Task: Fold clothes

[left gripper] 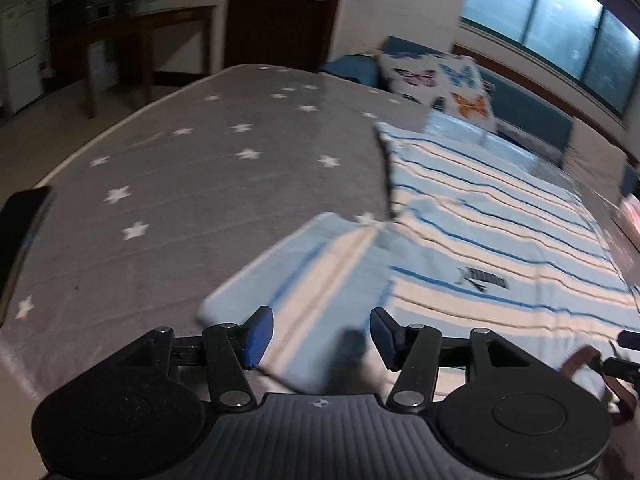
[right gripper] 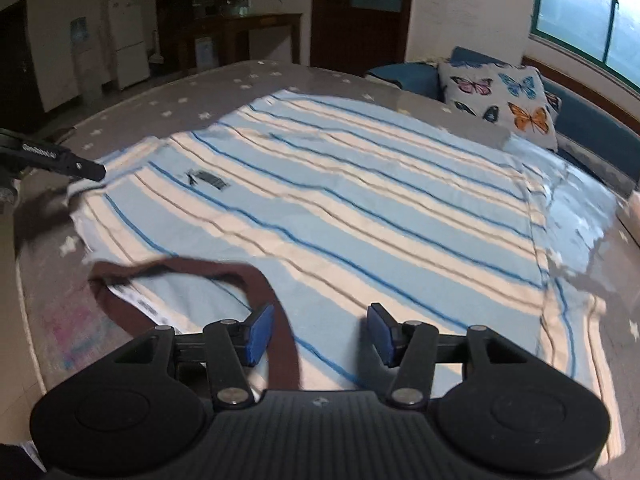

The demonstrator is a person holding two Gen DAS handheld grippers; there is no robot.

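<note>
One striped shirt lies spread flat on the bed, which wears a grey cover dotted with white stars — no basket, box or other container shows in either view. The shirt is pale blue and cream with thin darker blue lines, and a small dark logo sits on its chest.

The left gripper has its two blue-padded fingers standing apart, with nothing pressed between them. Just ahead of and below them lies one sleeve of the shirt, stretched out to the left of the body; the body of the shirt runs off to the right of these fingers.

The right gripper likewise has its two fingers parted and gripping nothing. The shirt's dark brown collar lies directly before the left one of these fingers, curving off to the left, and the striped body fills the view beyond them. At the far left edge of the right wrist view a black part of the other gripper reaches over the shirt's shoulder.

Beyond the shirt, well past both pairs of fingers, one white cushion printed with butterflies leans on a blue sofa — the picture is blurred.
</note>
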